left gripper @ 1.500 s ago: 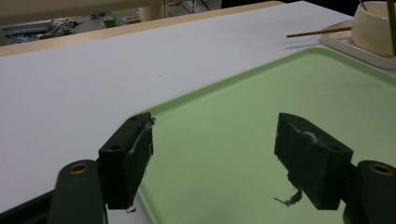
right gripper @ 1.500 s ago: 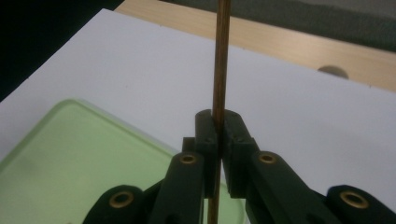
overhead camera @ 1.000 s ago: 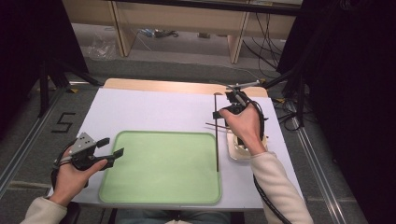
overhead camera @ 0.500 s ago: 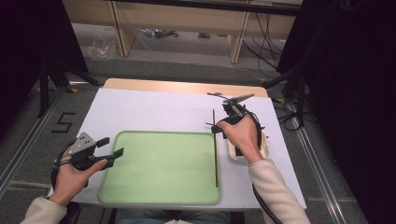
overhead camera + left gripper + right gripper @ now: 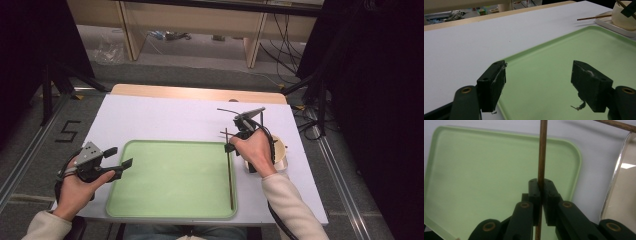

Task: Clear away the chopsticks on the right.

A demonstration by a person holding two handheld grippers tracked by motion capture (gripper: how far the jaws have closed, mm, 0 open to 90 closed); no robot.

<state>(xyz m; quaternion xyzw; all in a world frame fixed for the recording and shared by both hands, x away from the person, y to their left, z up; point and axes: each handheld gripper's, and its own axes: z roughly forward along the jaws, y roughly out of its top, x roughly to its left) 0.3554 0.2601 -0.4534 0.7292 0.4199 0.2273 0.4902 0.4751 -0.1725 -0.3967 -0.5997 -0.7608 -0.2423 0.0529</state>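
Note:
My right gripper is shut on a long brown chopstick, gripped near its upper end. The stick hangs along the right side of the green tray, its lower tip near the tray's front edge. In the right gripper view the jaws pinch the chopstick above the tray. My left gripper is held open at the tray's left edge, and between its fingers there is only the bare tray.
A cream cup stands on a small white tray just right of the green tray, behind my right hand. A second chopstick pokes out from it over the white tabletop. Cables trail off the table's right side.
My right hand has come down with the chopstick, so the stick's lower tip now reaches near the tray's front edge. The left hand has stayed put.

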